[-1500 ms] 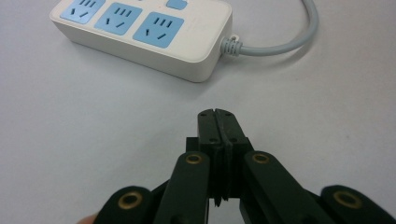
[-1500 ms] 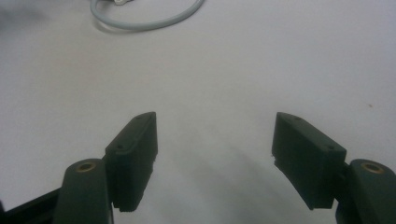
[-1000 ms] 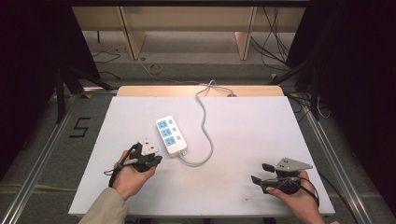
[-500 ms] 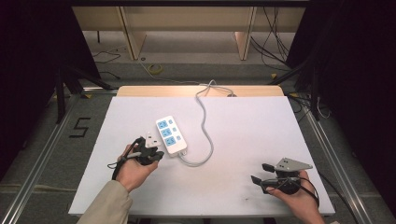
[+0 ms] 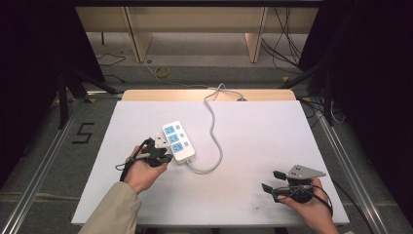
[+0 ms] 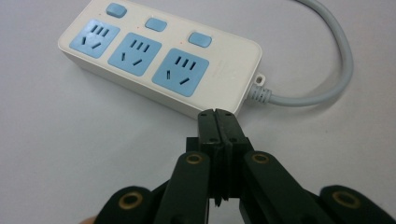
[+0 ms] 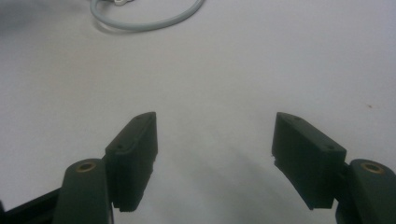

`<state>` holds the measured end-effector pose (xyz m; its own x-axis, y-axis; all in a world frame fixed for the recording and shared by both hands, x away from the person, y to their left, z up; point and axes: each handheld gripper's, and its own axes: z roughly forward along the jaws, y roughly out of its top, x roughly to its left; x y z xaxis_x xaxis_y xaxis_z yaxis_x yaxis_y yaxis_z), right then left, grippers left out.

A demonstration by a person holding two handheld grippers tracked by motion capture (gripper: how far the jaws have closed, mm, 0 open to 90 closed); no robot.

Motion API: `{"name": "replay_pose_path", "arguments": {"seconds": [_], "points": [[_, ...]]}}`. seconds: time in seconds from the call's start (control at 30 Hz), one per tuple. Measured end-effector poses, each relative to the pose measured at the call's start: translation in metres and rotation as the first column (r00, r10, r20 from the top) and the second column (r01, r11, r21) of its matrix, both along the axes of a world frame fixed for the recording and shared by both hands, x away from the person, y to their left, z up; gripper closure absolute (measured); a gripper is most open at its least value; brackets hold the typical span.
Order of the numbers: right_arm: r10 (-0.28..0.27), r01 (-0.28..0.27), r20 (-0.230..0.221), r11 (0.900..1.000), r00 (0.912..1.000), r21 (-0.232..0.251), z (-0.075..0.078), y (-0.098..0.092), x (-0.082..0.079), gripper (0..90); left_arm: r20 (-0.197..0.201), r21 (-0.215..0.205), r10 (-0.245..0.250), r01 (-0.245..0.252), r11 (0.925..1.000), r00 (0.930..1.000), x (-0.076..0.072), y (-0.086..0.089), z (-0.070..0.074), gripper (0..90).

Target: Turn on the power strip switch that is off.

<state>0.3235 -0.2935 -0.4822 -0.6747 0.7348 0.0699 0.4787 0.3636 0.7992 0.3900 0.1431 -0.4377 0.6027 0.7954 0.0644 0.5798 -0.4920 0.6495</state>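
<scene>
A white power strip [image 5: 178, 141] with three blue sockets and three blue switches lies near the middle of the white table [image 5: 258, 131]. Its grey cable [image 5: 213, 122] loops from the near end and runs off the far edge. My left gripper [image 5: 165, 155] is shut with nothing between its jaws, its tips almost at the strip's near long side, by the cable end. In the left gripper view the shut tips [image 6: 217, 122] sit just short of the power strip [image 6: 159, 60]. My right gripper [image 5: 272, 181] rests open at the near right, far from the strip, with bare table between its jaws [image 7: 215, 140].
Part of the grey cable loop [image 7: 144, 21] shows at the top of the right gripper view. Beyond the table's far edge are wooden shelf legs [image 5: 139, 41] and loose cables on the floor [image 5: 160, 72]. A "5" marking [image 5: 84, 132] is on the floor left of the table.
My left gripper has moved forward and right, up to the power strip's near side. The right gripper has stayed where it was, open.
</scene>
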Motion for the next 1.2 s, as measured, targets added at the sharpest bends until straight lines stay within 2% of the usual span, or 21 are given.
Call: {"name": "replay_pose_path", "arguments": {"seconds": [1.2], "points": [[-0.002, 0.002, -0.003, 1.0, 1.0, -0.004, 0.0, 0.0, 0.0, 32.2, -0.013, 0.039, -0.002, 0.003, 0.9992, 0.9999, 0.033, -0.01, 0.01, 89.8]]}}
